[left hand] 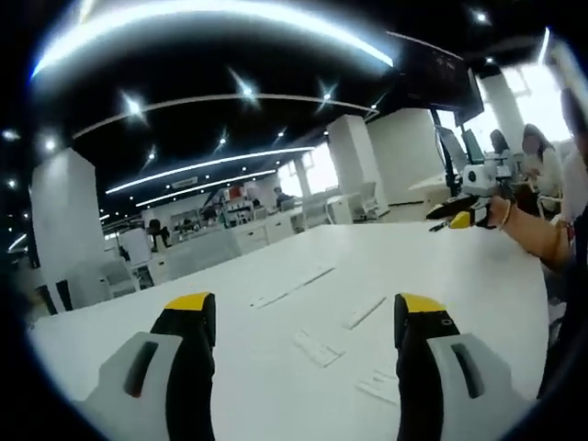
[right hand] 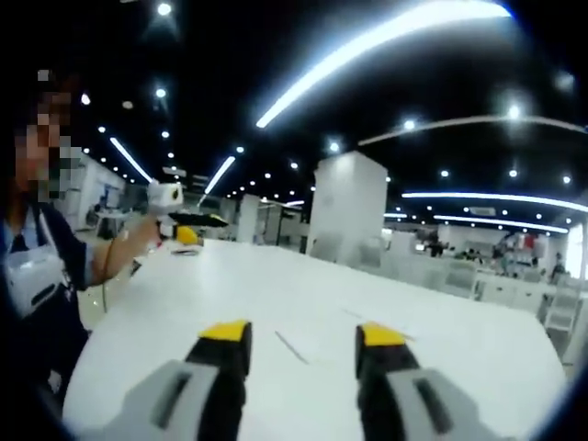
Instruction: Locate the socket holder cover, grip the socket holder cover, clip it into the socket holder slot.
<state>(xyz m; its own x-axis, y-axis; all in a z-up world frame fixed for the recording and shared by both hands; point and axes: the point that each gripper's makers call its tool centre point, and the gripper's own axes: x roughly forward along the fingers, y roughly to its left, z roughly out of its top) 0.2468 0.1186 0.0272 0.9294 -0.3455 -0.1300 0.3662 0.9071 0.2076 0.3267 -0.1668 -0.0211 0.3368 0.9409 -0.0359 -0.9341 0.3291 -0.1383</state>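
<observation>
In the left gripper view, a white bench (left hand: 276, 276) is stretching away toward white pillars (left hand: 354, 161) and desks under ceiling light strips. Several flat white strips are lying scattered on it: a long one (left hand: 292, 288), a shorter one (left hand: 365, 312), a socket holder cover (left hand: 318, 349) and another piece (left hand: 378, 387). The left gripper (left hand: 303, 317) is hovering with its fingers (left hand: 190, 317) standing wide apart, holding nothing; the cover is lying between them, nearer the right one. At the right edge a person's hand (left hand: 514, 225) is holding the right gripper (left hand: 457, 220) above the bench.

In the right gripper view, the right gripper (right hand: 303, 338) is also showing fingers (right hand: 227, 338) spread and empty, with a thin strip (right hand: 292, 347) lying on the bench between them.
</observation>
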